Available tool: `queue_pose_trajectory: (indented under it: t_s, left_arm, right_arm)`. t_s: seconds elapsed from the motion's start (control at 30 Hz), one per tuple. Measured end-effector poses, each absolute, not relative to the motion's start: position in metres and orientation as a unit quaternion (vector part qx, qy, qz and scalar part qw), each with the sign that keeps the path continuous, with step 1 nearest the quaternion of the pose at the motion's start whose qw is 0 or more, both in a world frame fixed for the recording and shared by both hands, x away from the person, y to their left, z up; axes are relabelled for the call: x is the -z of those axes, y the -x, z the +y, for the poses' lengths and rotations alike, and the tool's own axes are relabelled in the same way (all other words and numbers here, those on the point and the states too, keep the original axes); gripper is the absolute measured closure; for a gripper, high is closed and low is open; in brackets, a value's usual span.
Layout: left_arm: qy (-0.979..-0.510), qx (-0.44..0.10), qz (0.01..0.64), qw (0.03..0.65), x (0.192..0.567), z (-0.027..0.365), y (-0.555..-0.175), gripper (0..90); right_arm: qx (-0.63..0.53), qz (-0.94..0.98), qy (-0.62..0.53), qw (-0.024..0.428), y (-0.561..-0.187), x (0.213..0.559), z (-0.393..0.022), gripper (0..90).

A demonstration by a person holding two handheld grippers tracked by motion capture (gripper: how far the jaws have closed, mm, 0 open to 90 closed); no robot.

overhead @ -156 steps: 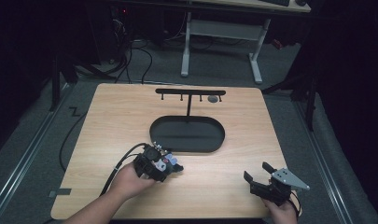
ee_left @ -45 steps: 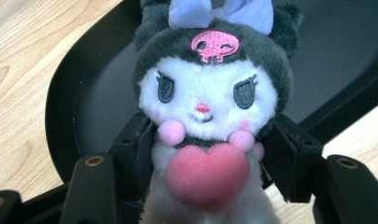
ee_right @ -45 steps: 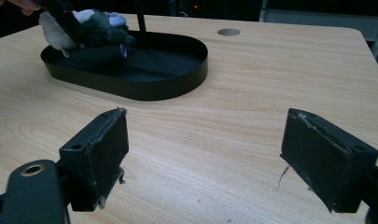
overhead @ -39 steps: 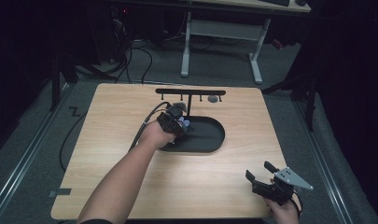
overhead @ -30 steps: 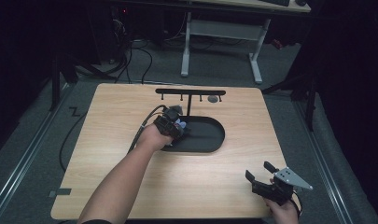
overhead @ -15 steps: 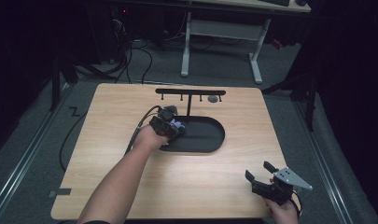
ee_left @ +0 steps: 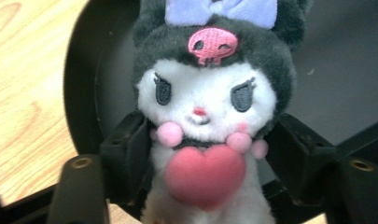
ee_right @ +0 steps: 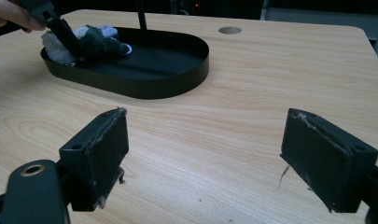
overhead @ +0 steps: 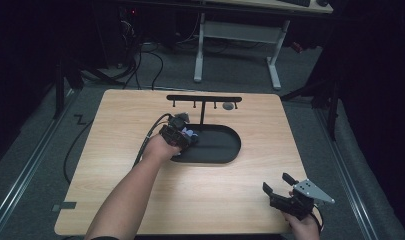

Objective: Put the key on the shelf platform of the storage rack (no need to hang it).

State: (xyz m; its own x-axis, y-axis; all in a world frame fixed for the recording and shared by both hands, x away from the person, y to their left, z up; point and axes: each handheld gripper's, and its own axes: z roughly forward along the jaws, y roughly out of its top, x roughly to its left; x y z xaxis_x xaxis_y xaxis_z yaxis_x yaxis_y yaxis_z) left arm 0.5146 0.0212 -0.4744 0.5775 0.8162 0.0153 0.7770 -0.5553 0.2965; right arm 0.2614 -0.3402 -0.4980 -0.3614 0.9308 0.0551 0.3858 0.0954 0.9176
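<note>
Dim lab or studio, lone wooden table [overhead: 140, 125] on grey carpet, cables [overhead: 140, 47], desk frame [overhead: 235, 37] behind

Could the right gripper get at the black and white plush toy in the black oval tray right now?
Probably not easily: the plush toy sits between the left gripper's jaws at the tray's far end, blocking a grasp. The right gripper, open, has only bare wooden table before it.

high view: overhead, facing forward-down | gripper views: close, along own jaws | shared: black tray [overhead: 225, 150]
</note>
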Motion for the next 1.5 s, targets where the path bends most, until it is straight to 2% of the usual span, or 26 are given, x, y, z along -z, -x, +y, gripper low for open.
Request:
queue_pose_trajectory:
  t_s: [0.1, 0.37, 0.83, 1.5]
  left_arm:
    - [-0.873, -0.076, 0.461, 0.137, 0.472, 0.023, -0.515, 26.5]
    - [-0.871, -0.076, 0.463, 0.146, 0.467, 0.023, -0.512, 22.4]
    - [-0.865, -0.077, 0.468, 0.163, 0.455, 0.035, -0.504, 18.7]
    - [-0.871, -0.074, 0.451, 0.178, 0.444, 0.032, -0.492, 14.6]
  right_arm:
    - [-0.467, 0.681, -0.483, 0.291, -0.261, 0.498, -0.340, 14.9]
    - [-0.468, 0.681, -0.483, 0.291, -0.261, 0.498, -0.340, 14.9]
    - [-0.467, 0.682, -0.482, 0.292, -0.262, 0.498, -0.338, 14.9]
    - [-0.467, 0.685, -0.478, 0.290, -0.263, 0.499, -0.335, 14.9]
